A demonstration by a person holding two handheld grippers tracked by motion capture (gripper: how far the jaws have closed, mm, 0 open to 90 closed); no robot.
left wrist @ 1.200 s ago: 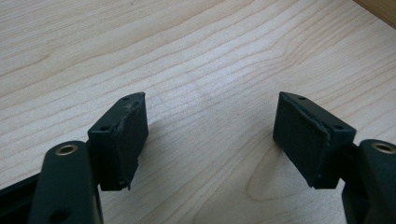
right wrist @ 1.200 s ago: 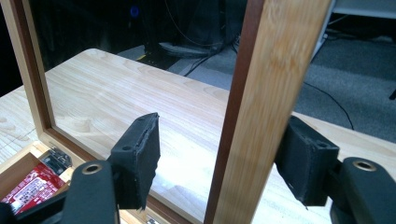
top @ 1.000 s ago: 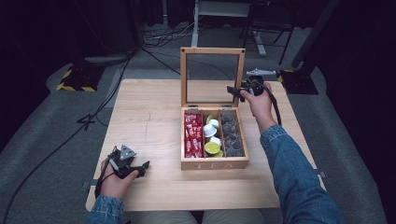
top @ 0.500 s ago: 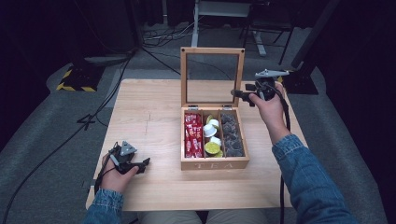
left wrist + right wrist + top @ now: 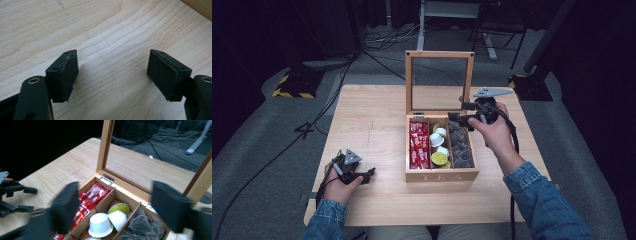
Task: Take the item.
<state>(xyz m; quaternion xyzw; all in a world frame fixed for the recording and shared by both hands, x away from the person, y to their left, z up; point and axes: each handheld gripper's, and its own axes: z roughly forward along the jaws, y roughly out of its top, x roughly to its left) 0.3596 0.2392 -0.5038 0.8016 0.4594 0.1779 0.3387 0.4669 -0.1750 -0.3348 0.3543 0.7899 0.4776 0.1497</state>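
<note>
Right gripper (image 5: 458, 112): jaws just spread wide and empty, poised over the back of the open tea box (image 5: 441, 174)
Box: dark tea bags (image 5: 460, 147) just below the jaws, white cups (image 5: 100, 225) and red sachets (image 5: 417, 147) beyond
Left gripper (image 5: 368, 175): parted, empty – resting on the table (image 5: 105, 30)
Next: likely a pick – descend straight, clear of the upright lid (image 5: 439, 82), before closing

Bright table (image 5: 372, 120), dark surroundings (right gripper (image 5: 117, 207) view's jaws blurred).
</note>
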